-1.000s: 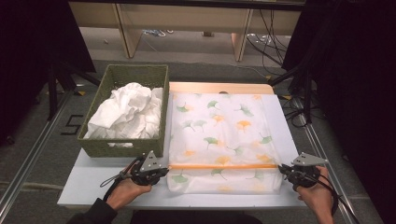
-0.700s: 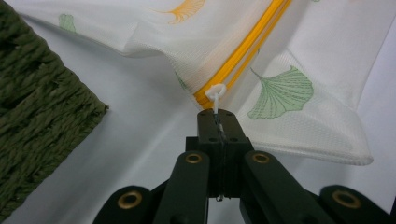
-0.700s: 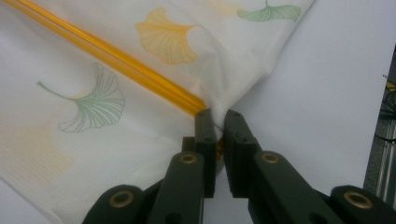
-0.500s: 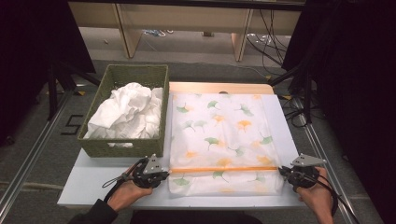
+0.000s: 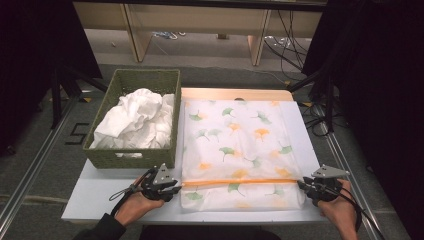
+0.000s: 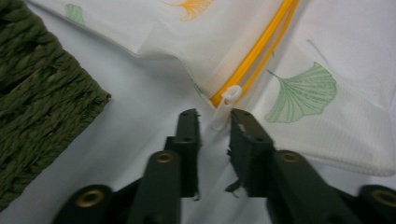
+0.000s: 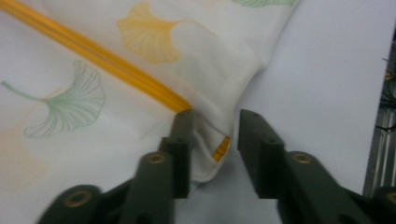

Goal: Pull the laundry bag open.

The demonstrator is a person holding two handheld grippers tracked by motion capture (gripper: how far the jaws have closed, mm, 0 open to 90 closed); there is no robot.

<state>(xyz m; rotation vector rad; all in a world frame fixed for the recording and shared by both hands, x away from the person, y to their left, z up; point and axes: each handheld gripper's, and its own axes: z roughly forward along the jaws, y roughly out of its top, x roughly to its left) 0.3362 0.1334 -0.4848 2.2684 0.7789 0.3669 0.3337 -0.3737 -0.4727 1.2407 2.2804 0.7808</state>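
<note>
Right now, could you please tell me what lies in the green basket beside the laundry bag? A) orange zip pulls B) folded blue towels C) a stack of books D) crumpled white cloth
D: the basket holds a heap of crumpled white cloth, seen in the high view to the left of the leaf-printed bag.
</note>
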